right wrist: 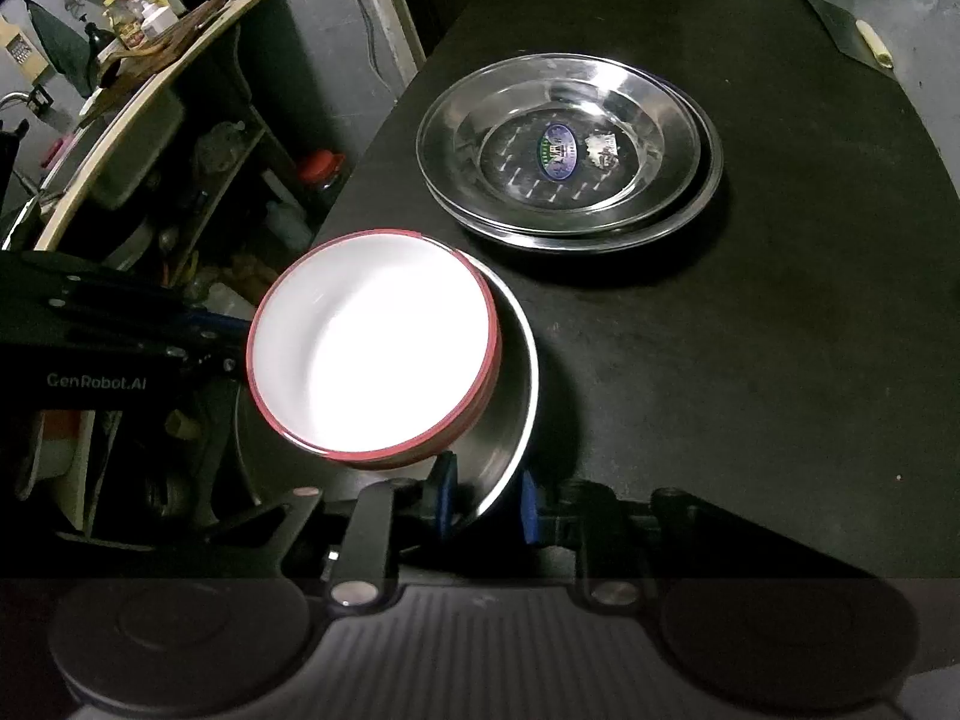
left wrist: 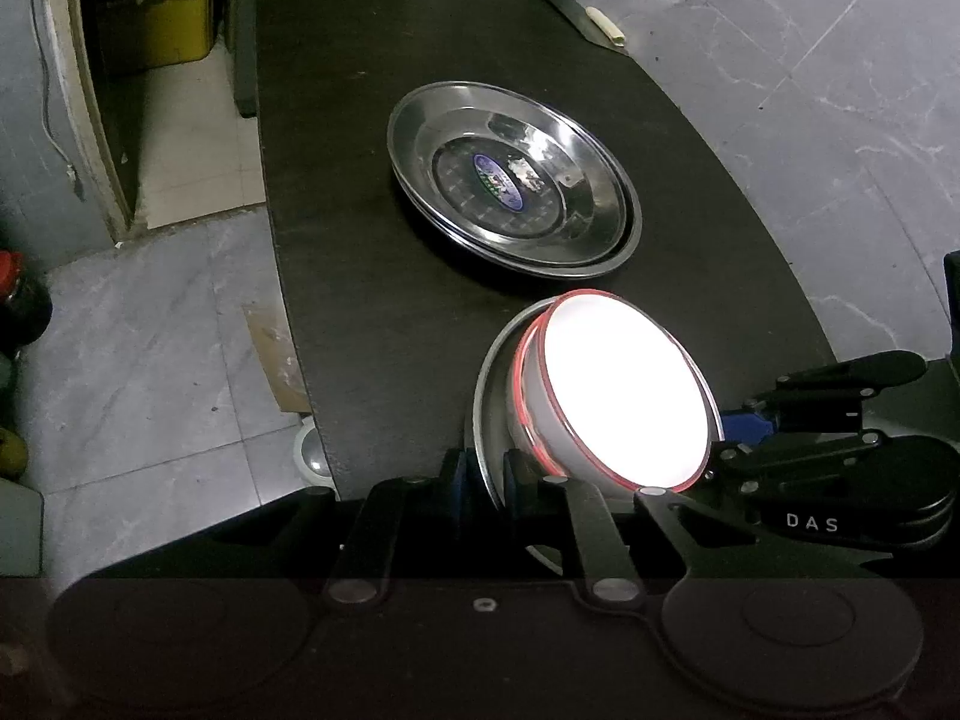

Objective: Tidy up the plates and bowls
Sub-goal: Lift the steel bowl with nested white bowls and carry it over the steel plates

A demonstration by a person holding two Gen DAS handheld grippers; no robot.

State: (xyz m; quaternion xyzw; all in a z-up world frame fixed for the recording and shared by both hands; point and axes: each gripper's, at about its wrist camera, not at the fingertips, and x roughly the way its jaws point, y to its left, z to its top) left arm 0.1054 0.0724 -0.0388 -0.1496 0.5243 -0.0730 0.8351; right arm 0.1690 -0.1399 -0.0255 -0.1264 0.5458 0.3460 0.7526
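Observation:
A white bowl with a red rim [left wrist: 624,396] [right wrist: 372,354] sits tilted inside a steel bowl [left wrist: 489,414] [right wrist: 510,432], held above the near part of a black table [left wrist: 372,276] [right wrist: 750,360]. My left gripper [left wrist: 483,480] is shut on the steel bowl's rim on one side. My right gripper [right wrist: 483,501] is shut on the rim on the opposite side. Each gripper shows in the other's view. Two stacked steel plates [left wrist: 516,180] [right wrist: 570,150] lie farther back on the table.
A knife with a pale handle [left wrist: 594,18] [right wrist: 852,36] lies at the table's far right corner. Shelves with bottles and clutter [right wrist: 150,120] stand left of the table. A grey tiled floor [left wrist: 150,330] surrounds it.

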